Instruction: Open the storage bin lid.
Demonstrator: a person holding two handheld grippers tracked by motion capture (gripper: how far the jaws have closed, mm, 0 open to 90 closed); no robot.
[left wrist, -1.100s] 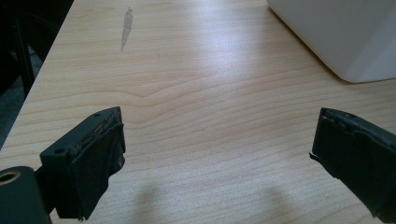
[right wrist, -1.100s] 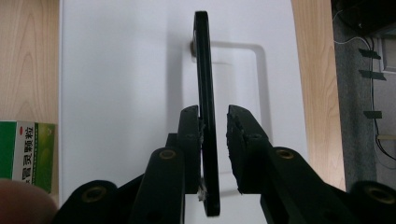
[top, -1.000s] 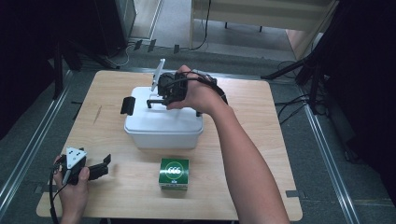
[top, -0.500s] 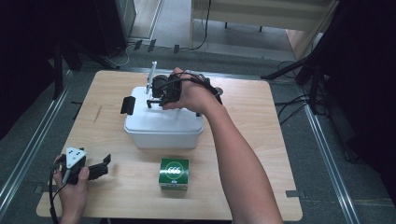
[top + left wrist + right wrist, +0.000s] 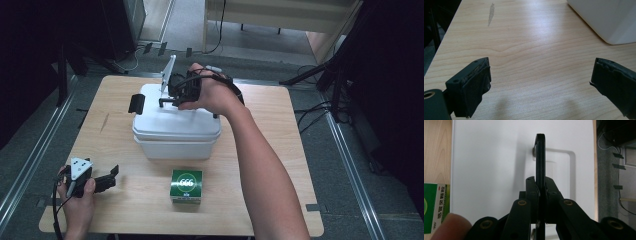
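A white lidded box (image 5: 175,131) stands mid-table with a black carry handle (image 5: 540,157) on its lid. My right gripper (image 5: 179,95) hovers over the lid, pointing down. In the right gripper view my right gripper (image 5: 540,183) is shut on the handle, which stands upright on edge between the pads. My left gripper (image 5: 111,176) rests low over the table's front left corner, apart from the box. Its jaws are wide open in the left gripper view, where my left gripper (image 5: 541,82) has bare wood between the pads.
A small green carton (image 5: 186,186) sits in front of the box, seen too as the green carton (image 5: 435,207). A black latch (image 5: 136,103) sticks out on the box's left side. The box's corner (image 5: 604,17) lies ahead and right of the left gripper.
The right hand has shifted slightly left over the lid and risen a little with the handle between its jaws. The left hand has stayed put.
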